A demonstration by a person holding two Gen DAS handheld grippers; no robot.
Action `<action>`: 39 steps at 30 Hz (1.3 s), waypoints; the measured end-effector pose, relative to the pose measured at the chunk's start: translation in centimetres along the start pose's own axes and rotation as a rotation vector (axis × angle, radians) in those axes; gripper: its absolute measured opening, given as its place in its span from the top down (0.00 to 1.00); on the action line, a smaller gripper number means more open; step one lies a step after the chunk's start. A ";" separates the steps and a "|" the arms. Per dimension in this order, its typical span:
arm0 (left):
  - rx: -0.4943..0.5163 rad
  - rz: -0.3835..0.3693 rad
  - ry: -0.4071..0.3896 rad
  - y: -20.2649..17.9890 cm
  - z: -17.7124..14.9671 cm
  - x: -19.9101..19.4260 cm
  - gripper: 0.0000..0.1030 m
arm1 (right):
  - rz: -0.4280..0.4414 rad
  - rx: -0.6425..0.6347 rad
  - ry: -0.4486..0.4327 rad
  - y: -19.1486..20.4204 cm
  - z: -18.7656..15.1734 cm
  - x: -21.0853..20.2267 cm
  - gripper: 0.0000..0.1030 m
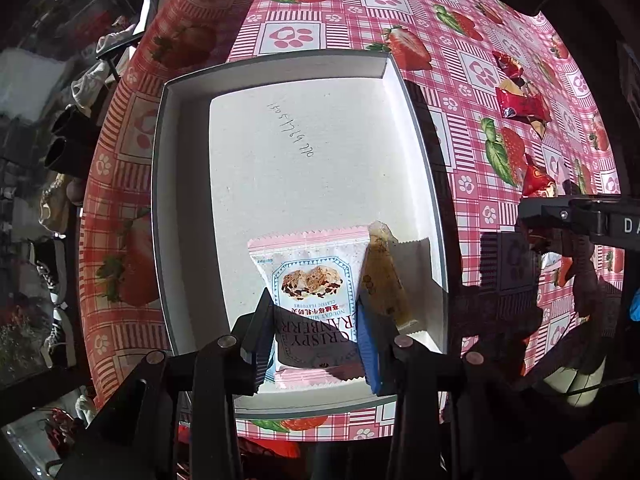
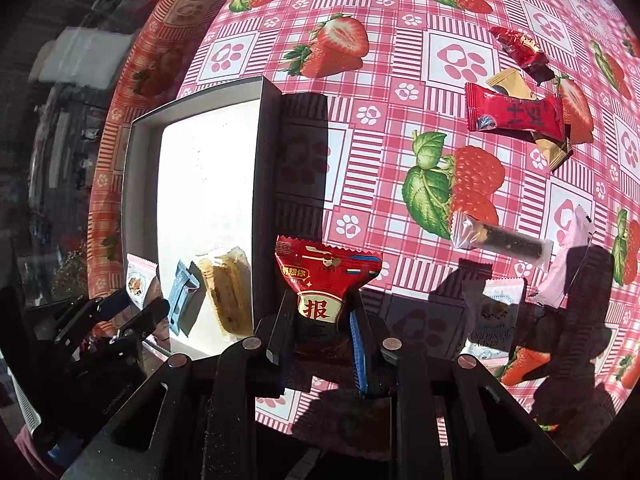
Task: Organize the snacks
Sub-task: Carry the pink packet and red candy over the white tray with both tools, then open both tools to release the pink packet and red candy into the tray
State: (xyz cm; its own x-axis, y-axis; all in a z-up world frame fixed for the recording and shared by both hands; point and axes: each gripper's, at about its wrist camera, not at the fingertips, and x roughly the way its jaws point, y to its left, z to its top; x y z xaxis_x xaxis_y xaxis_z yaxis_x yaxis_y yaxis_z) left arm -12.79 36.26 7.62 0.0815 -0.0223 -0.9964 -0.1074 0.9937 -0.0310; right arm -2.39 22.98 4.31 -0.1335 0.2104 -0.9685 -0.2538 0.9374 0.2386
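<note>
A shallow white box (image 1: 188, 184) lies on the strawberry tablecloth. My left gripper (image 1: 316, 320) is shut on a pink-and-white cranberry nougat packet (image 1: 312, 276), held low over the box's near end. A brown snack bar (image 1: 380, 280) lies in the box beside it. My right gripper (image 2: 320, 316) is shut on a red snack packet (image 2: 326, 276), just right of the box's wall (image 2: 266, 200). The right view also shows the left gripper (image 2: 144, 308) and the brown bar (image 2: 226, 292) in the box.
Loose snacks lie on the cloth to the right: red candies (image 2: 516, 114), a gold packet (image 2: 510, 86), a dark bar in clear wrap (image 2: 504, 242), a pink packet (image 2: 568, 268) and a white nougat packet (image 2: 496, 316). The table edge curves at the left, with clutter beyond.
</note>
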 end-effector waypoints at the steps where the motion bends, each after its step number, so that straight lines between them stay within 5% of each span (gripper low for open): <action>1: -0.002 -0.001 0.000 0.2 0.0 0.0 0.60 | -0.001 -0.010 0.004 0.6 0.2 0.2 0.76; 23: -0.020 0.001 -0.019 4.1 2.3 1.3 0.60 | -0.030 -0.165 0.050 10.0 5.3 2.3 0.76; 39: -0.040 0.011 0.004 4.7 2.5 2.4 0.60 | -0.041 -0.198 0.074 11.7 6.4 3.2 0.76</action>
State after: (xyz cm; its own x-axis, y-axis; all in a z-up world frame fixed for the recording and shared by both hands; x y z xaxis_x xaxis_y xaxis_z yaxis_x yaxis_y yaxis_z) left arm -10.61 41.12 5.23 0.0764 -0.0116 -0.9970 -0.1478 0.9887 -0.0228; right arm 0.32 36.42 3.57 -0.1876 0.1454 -0.9714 -0.4428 0.8703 0.2158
